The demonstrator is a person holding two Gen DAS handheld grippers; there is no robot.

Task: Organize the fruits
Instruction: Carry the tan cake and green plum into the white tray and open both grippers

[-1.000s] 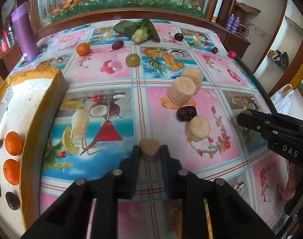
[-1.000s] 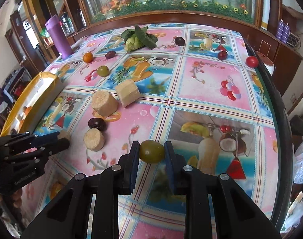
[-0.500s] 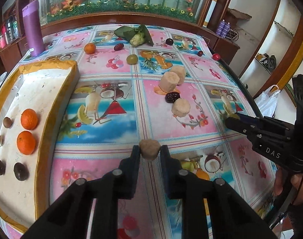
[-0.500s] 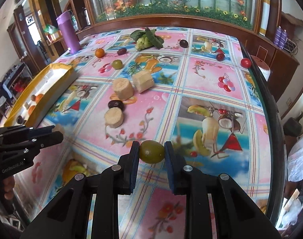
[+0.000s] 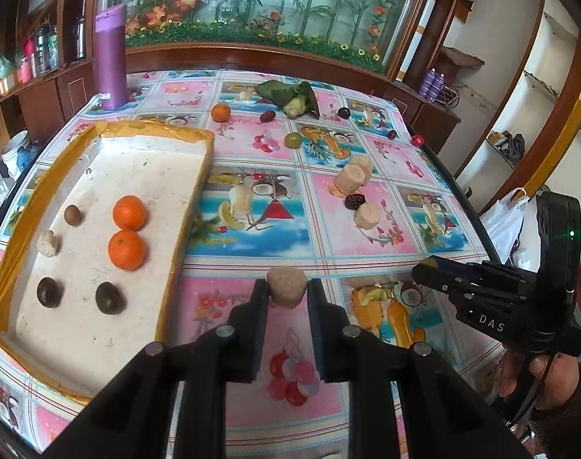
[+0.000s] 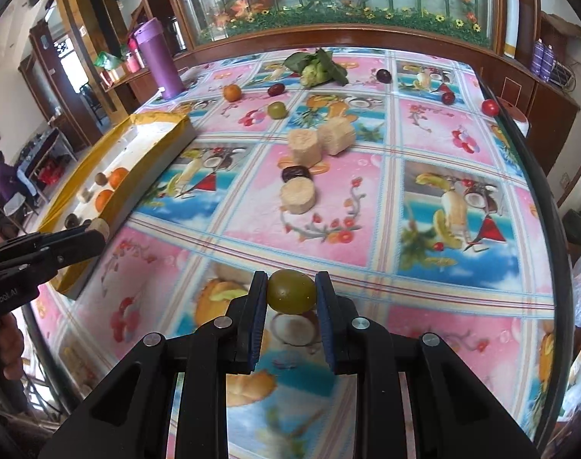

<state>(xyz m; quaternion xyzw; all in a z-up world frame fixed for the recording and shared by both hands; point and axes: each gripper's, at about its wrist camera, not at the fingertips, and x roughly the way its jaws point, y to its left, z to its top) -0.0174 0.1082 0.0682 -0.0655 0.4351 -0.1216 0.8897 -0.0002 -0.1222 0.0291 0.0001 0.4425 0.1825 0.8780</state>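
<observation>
My left gripper (image 5: 287,292) is shut on a tan fruit chunk (image 5: 286,287) and holds it above the table, right of the yellow-rimmed white tray (image 5: 192,187). The tray holds two oranges (image 5: 127,229), dark round fruits (image 5: 108,297) and a pale chunk (image 5: 48,243). My right gripper (image 6: 291,292) is shut on a green olive-like fruit (image 6: 291,292) above the table's front part. It shows at the right of the left wrist view (image 5: 424,267). Loose on the table lie tan chunks (image 6: 298,195), a dark date (image 6: 295,173), a green fruit (image 6: 277,110) and an orange (image 6: 232,92).
A purple bottle (image 5: 111,57) stands at the far left of the table. A leafy cauliflower (image 5: 296,99) lies at the back. Small red and dark fruits (image 6: 490,107) sit near the right edge. A wooden ledge borders the table's far side.
Both grippers have pulled back toward the table's near side with their fruits held. The tray now shows more fully at the left of the left wrist view.
</observation>
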